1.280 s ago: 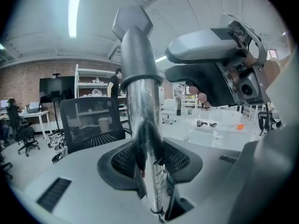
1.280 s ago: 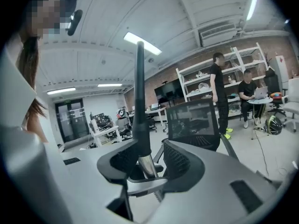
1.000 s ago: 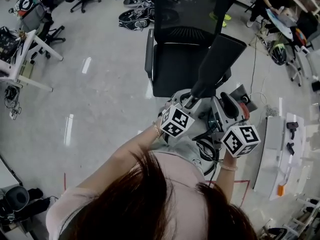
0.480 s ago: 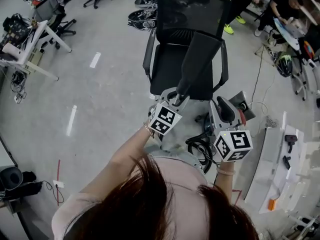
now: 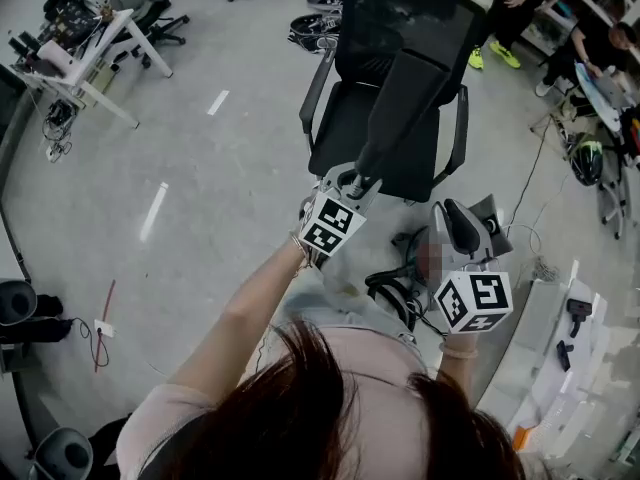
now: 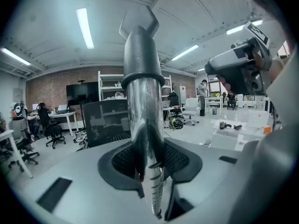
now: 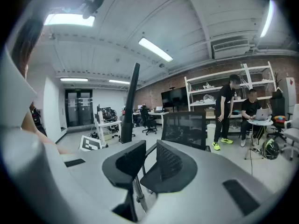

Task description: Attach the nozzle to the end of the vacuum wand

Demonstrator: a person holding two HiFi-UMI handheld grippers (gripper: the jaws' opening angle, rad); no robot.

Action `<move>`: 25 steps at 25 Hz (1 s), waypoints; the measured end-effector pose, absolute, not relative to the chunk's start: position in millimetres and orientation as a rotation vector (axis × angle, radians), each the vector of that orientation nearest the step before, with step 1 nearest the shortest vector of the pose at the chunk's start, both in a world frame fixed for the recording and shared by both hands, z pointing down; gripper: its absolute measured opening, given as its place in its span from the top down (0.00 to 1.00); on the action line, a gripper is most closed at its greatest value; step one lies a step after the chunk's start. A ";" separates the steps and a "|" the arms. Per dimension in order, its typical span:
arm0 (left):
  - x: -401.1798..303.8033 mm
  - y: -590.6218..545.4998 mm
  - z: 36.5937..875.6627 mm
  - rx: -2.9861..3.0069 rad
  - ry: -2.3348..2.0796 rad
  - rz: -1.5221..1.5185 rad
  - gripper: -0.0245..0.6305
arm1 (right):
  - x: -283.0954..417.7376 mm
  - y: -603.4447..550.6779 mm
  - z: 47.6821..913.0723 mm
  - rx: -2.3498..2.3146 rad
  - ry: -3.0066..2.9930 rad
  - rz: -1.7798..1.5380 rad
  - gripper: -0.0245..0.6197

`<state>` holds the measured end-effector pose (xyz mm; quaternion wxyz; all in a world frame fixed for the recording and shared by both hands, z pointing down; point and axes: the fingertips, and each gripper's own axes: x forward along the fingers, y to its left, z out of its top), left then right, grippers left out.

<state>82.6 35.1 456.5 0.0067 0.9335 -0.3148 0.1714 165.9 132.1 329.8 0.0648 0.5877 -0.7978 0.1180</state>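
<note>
My left gripper (image 5: pixel 352 184) is shut on the round neck of a long dark nozzle (image 5: pixel 405 98). The nozzle slants up and away over a black office chair (image 5: pixel 345 138). In the left gripper view the pads clamp its silvery tube (image 6: pixel 142 92), and the flat notched tip stands at the top. My right gripper (image 5: pixel 452 226) is lower right of the left one, apart from the nozzle. Its jaws have just been closing and stand a narrow gap apart (image 7: pixel 148 158) with nothing between them. The nozzle (image 7: pixel 130 101) rises to their left. I cannot make out a vacuum wand.
Black cables (image 5: pixel 398 293) coil on the floor by my legs. A white bench (image 5: pixel 560 318) with small tools runs along the right. Two people (image 7: pixel 239 108) are by shelves behind the chair. Desks and rolling chairs (image 5: pixel 90 53) stand far left.
The nozzle in my left gripper has swung from leaning right to lying over the chair seat. My right gripper has drifted lower and nearer my body.
</note>
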 end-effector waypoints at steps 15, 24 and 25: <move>73.2 55.9 452.1 2.941 -0.942 0.536 0.74 | 168.9 170.8 322.4 1.970 -2.351 0.445 0.88; 54.6 63.4 445.1 2.959 -0.867 0.518 0.74 | 115.5 174.4 311.0 2.074 -2.324 0.486 0.89; 50.7 62.8 444.7 2.958 -0.866 0.520 0.74 | 109.3 175.4 310.3 2.084 -2.318 0.488 0.89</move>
